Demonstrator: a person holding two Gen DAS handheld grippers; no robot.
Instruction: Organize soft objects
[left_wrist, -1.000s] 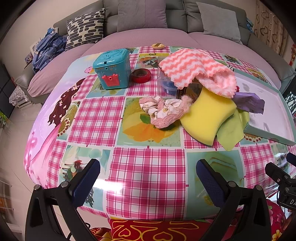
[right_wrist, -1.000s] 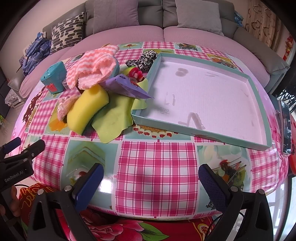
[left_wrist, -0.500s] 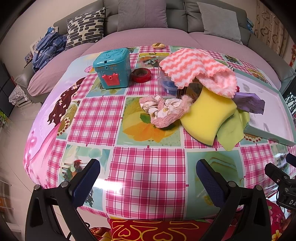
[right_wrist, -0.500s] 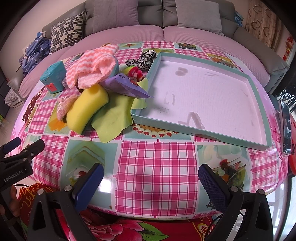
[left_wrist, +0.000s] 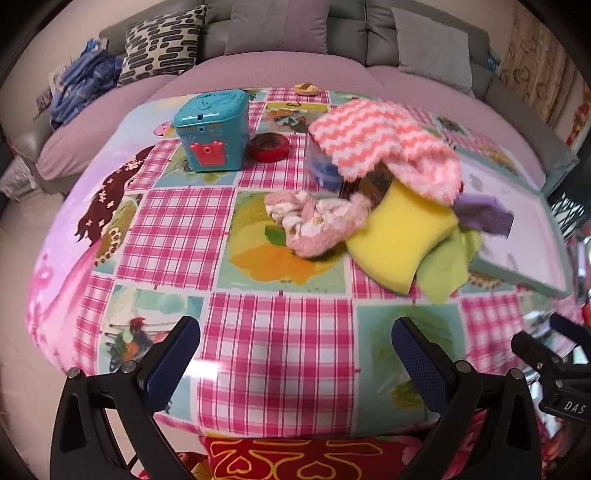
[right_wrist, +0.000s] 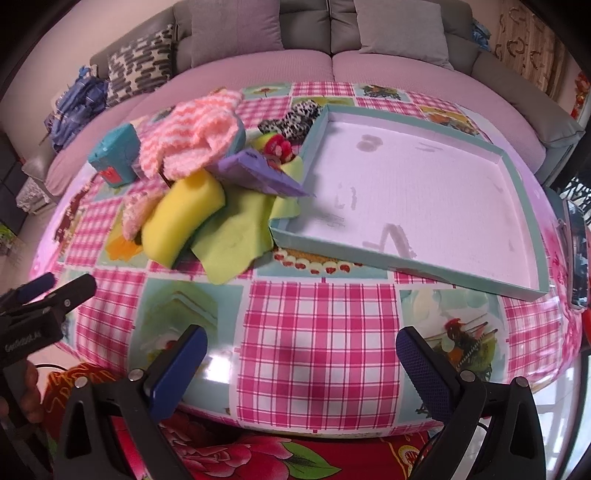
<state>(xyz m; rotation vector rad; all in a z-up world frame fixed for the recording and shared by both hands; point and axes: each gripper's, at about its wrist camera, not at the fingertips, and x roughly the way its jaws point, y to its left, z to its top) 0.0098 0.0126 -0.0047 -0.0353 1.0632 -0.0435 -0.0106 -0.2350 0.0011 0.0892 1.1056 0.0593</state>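
Several soft things heaped beside a shallow teal tray (right_wrist: 402, 254).

Spongy yellow foam block (left_wrist: 400, 236), fuzzy pink zigzag cloth (left_wrist: 369, 134) and limp green cloth (right_wrist: 236, 236) overlap on the glossy checked tablecloth (left_wrist: 280, 354); left gripper (left_wrist: 295, 354) and right gripper (right_wrist: 301, 360) hover wide, empty.

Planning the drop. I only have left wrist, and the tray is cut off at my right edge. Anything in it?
Observer: No. Right wrist shows the whole tray. Nothing lies in it, only faint marks on its floor.
Operator: Any soft items my view hides?
Observer: Yes. A black-and-white spotted soft item lies on the table behind the pink zigzag towel, by the tray's far left corner.
Operator: Right hand-held gripper free?
Observer: Yes. The right hand-held gripper is open and holds nothing, over the near table edge.
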